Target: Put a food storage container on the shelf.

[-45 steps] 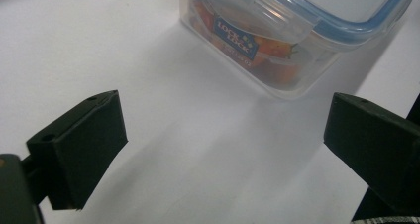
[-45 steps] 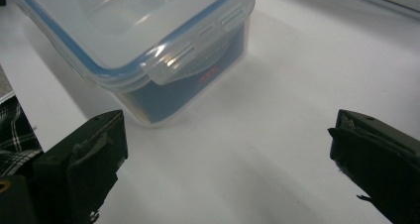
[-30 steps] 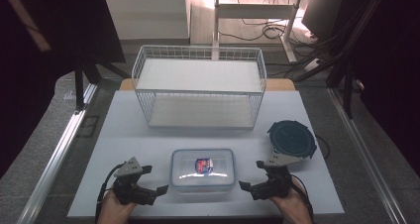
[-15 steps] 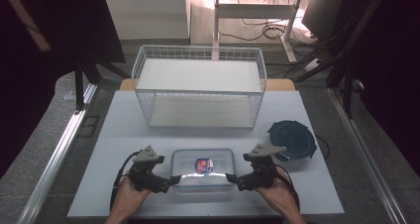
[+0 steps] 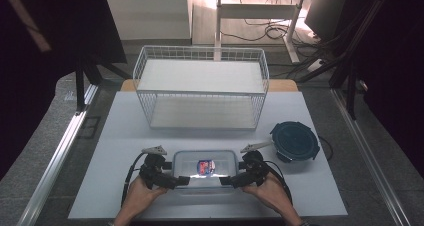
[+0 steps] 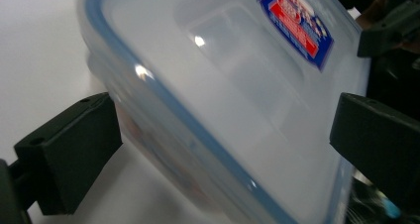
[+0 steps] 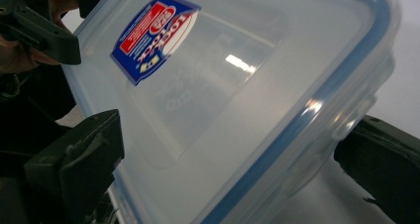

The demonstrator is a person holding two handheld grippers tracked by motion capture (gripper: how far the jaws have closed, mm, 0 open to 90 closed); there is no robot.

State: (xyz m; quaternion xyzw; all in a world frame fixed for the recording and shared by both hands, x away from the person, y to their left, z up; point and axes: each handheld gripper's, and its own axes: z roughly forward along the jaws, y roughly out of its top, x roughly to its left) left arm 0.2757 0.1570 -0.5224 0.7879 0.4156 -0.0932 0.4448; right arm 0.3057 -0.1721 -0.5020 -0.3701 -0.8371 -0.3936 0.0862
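A clear rectangular food container (image 5: 205, 170) with a blue-sealed lid and a red and blue label lies near the table's front edge. My left gripper (image 5: 175, 174) is at its left end and my right gripper (image 5: 234, 174) at its right end. In the left gripper view the container (image 6: 233, 100) lies between the wide-apart black jaws of the left gripper (image 6: 223, 144). The right gripper view shows the container (image 7: 237, 85) the same way, between the spread jaws of the right gripper (image 7: 223, 154). Both grippers are open around the container's ends.
A white wire basket (image 5: 200, 93) stands at the back middle of the white table top (image 5: 125, 136). A dark blue round lidded container (image 5: 294, 141) sits to the right of the clear one. Dark floor and metal rails flank the table.
Both grippers came in from the front corners of the container to its two ends. Their jaws now straddle it. The container has not moved.
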